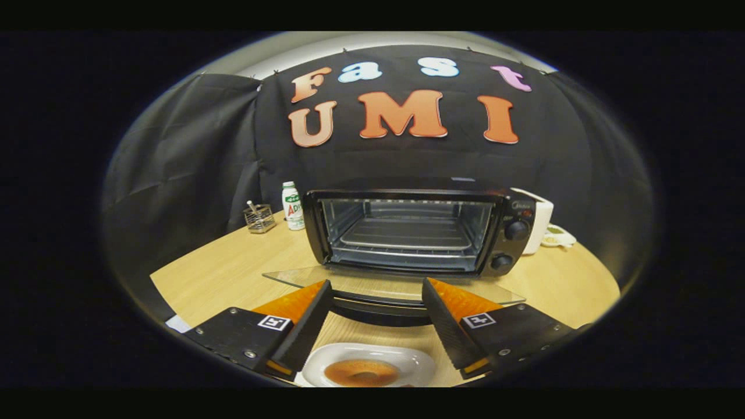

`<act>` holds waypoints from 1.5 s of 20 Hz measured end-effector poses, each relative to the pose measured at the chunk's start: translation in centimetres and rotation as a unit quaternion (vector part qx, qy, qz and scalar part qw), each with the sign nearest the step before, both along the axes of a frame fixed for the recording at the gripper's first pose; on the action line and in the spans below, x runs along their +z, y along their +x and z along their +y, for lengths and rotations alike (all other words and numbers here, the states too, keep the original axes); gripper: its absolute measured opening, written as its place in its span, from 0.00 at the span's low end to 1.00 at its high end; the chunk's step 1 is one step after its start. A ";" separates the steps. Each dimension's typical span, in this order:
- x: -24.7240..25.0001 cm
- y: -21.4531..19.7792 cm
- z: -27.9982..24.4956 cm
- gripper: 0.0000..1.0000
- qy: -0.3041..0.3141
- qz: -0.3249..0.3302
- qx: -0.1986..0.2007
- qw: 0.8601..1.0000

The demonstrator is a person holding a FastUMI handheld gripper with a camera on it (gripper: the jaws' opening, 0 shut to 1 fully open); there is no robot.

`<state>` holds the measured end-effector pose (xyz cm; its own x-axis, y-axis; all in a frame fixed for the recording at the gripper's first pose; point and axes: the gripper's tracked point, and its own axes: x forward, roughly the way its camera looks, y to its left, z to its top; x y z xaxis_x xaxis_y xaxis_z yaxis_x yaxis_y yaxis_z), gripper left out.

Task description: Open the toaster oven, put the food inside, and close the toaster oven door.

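A small white bottle stands beside a wire holder on a light wooden table; a white appliance and white dish sit opposite.

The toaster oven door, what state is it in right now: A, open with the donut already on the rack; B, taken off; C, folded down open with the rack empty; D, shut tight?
C: the glass door lies folded down before the toaster oven, its rack bare; the donut sits on its plate between the open gripper fingers.
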<state>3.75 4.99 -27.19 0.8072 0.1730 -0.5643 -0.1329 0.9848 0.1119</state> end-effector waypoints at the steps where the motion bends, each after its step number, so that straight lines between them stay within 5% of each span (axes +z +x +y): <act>1: -0.9 -0.6 0.1 0.92 0.017 0.022 -0.001 1.000; 8: -5.1 -2.2 0.3 0.90 0.046 0.113 -0.012 0.992; 21: -2.2 -2.9 -0.6 0.92 0.032 0.068 0.002 0.997; 30: -1.7 -10.4 0.0 0.98 0.008 0.101 0.063 0.993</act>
